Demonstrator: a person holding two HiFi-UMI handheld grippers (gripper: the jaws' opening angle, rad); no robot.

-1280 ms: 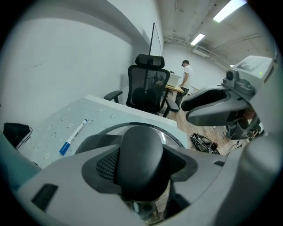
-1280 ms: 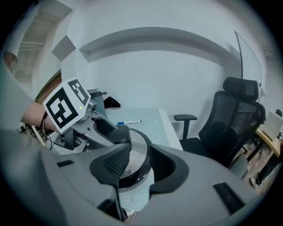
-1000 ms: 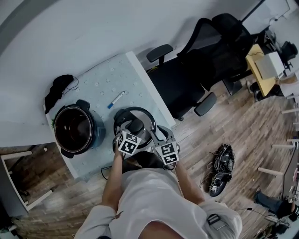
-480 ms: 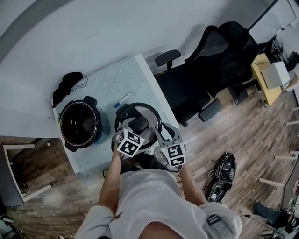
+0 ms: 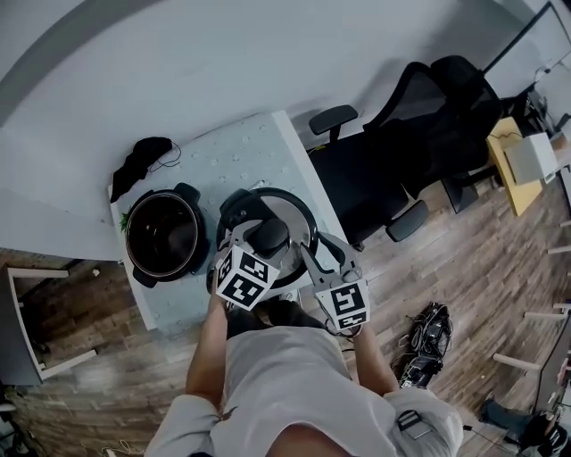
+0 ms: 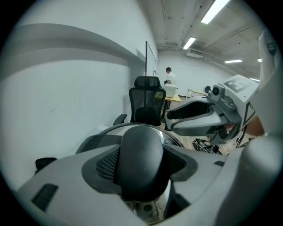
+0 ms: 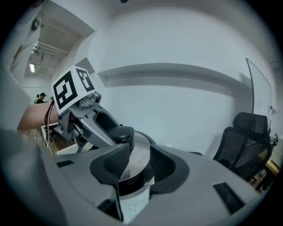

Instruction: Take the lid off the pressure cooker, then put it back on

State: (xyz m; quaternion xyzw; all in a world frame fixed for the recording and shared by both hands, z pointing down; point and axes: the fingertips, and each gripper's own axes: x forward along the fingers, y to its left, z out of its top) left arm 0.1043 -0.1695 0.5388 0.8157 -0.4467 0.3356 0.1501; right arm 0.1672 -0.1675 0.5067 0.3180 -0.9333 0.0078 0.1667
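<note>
Pressure cooker pot [image 5: 162,236]: one, open.
Lid [image 5: 290,210]: one, with one black knob [image 6: 139,159].
Grippers: two, left gripper [image 5: 265,243] and right gripper [image 5: 308,253]. Marker cubes: two, one per gripper.
Table [image 5: 234,150]: one.
Black cloth bundle [image 5: 147,159] at table corner: one.
Black office chairs: two, near chair [image 5: 357,183] and far chair [image 5: 442,98].
Cable tangle [image 5: 426,344] on floor: one.
Ceiling light strips [image 6: 216,11] in left gripper view: three.
Distant person [image 6: 170,76], same view: one.
</note>
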